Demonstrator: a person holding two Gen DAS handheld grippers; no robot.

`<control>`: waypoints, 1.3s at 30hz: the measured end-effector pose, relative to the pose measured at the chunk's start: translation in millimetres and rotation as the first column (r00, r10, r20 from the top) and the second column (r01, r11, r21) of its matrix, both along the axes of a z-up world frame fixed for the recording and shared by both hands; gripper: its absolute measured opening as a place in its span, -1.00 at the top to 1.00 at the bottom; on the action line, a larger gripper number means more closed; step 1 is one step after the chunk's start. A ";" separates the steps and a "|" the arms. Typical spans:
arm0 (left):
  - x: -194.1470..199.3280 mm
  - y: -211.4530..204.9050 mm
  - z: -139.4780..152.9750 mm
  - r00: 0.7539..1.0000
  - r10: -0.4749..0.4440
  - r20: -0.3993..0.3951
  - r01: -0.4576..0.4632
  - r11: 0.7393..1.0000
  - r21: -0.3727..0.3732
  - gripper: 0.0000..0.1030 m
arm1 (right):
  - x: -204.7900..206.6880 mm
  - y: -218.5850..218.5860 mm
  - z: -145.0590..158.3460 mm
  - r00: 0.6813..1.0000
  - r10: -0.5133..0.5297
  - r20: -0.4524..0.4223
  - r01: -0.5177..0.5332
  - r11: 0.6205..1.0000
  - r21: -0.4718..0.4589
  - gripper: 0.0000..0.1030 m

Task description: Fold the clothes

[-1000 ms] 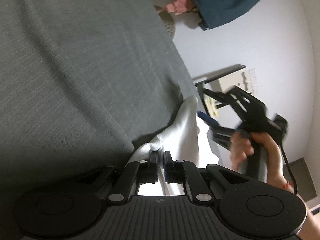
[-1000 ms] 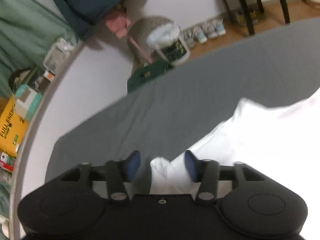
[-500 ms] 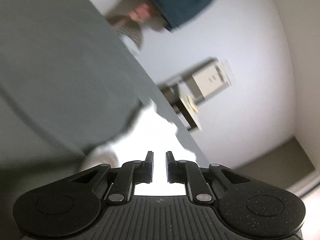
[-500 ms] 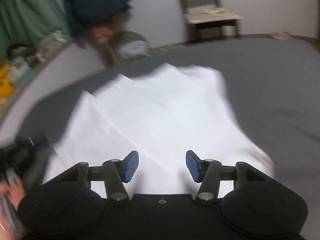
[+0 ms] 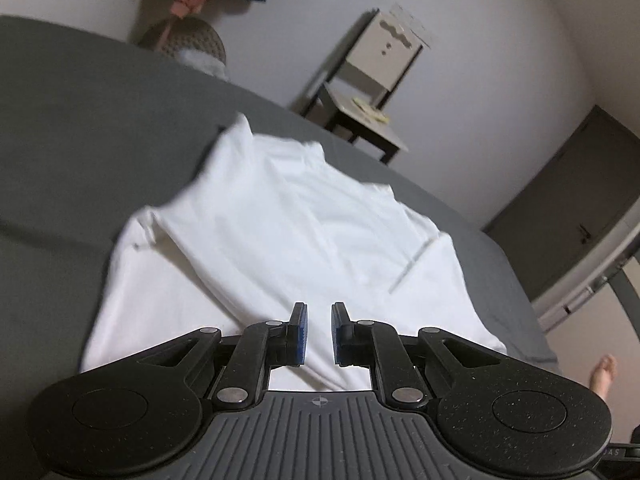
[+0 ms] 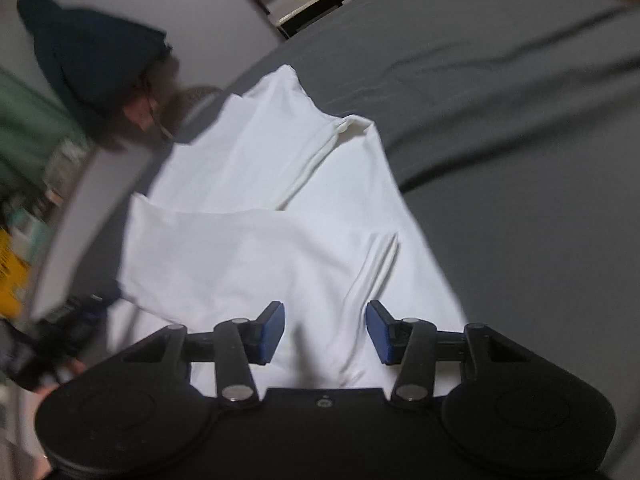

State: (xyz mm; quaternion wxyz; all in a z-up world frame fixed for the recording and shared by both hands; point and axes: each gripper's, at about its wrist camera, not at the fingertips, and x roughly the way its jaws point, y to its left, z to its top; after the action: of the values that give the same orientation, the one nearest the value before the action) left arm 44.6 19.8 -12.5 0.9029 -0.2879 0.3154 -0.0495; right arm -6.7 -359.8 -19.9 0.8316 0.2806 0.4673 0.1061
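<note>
Bed: grey sheet fills most of both views, creased at the upper right of the right wrist view.
Room: pale wall; chair at upper centre of the left view; dark door at its right edge; dark garment hangs at the right view's upper left.
Shirt: white shirt lies on the bed, partly folded, centre of both views.
Long axis: runs from the lower centre of each frame up and leftward, away from the cameras.
Left gripper: jaws narrow, nothing between them, above the shirt's near edge.
Right gripper: jaws closing, empty, over the cloth.
</note>
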 end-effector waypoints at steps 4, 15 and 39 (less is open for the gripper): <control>-4.7 -6.9 -7.0 0.999 -0.049 0.003 0.049 0.999 -0.025 0.78 | -1.8 4.7 -15.5 0.997 -0.038 -0.065 0.039 0.999 0.016 0.14; 6.9 -4.8 -19.6 0.999 -0.040 -0.006 0.039 0.998 -0.058 0.78 | -8.4 -5.3 -33.3 0.985 -0.163 -0.062 0.171 0.976 0.138 0.70; 10.4 7.0 -26.0 0.998 -0.002 -0.063 -0.004 0.995 -0.095 0.78 | -51.1 22.9 -22.9 0.995 -0.100 0.004 0.100 0.995 0.023 0.40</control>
State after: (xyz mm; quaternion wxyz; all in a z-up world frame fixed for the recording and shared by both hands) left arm 55.0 26.9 -38.4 0.8778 -0.3322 0.3407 -0.0548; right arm -57.8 -336.9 -42.8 0.8338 0.3128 0.4494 0.0705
